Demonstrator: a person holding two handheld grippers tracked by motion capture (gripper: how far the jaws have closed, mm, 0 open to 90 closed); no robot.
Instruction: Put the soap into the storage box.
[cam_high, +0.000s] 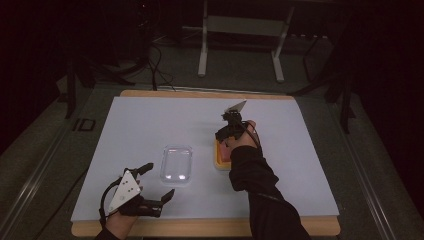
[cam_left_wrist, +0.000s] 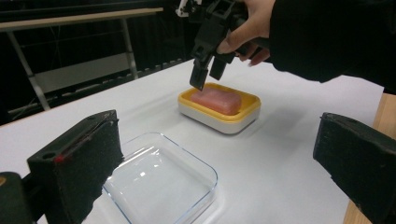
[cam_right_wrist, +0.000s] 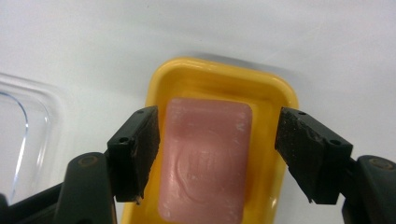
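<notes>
At the lower left of the high view the left claw (cam_high: 156, 182) rests low over the desk (cam_high: 140, 125) with its jaws spread apart, holding nothing. Just right of it, near the frame's middle, lies a clear plastic lid (cam_high: 176, 164), flat on the white surface.

Right of the lid sits the yellow soap dish (cam_high: 220, 159), and in it the pink bar of soap (cam_right_wrist: 205, 158). In the left gripper view the dish is in the upper middle of the frame, well beyond the lid. The right claw (cam_right_wrist: 217, 154) hangs directly over the bar, jaws apart, one on each long side of the soap; in the left gripper view its tips stand just above the dish's rim, apparently not yet touching the bar.

The step in hand looks like gripping the soap. To do it well, the right claw should drop straight down so both pads sit inside the dish walls, level with the bar's sides, then close gently on its middle. Soap may be slippery, so an even, centred squeeze would matter, and the lift should be vertical to avoid dragging the dish.
</notes>
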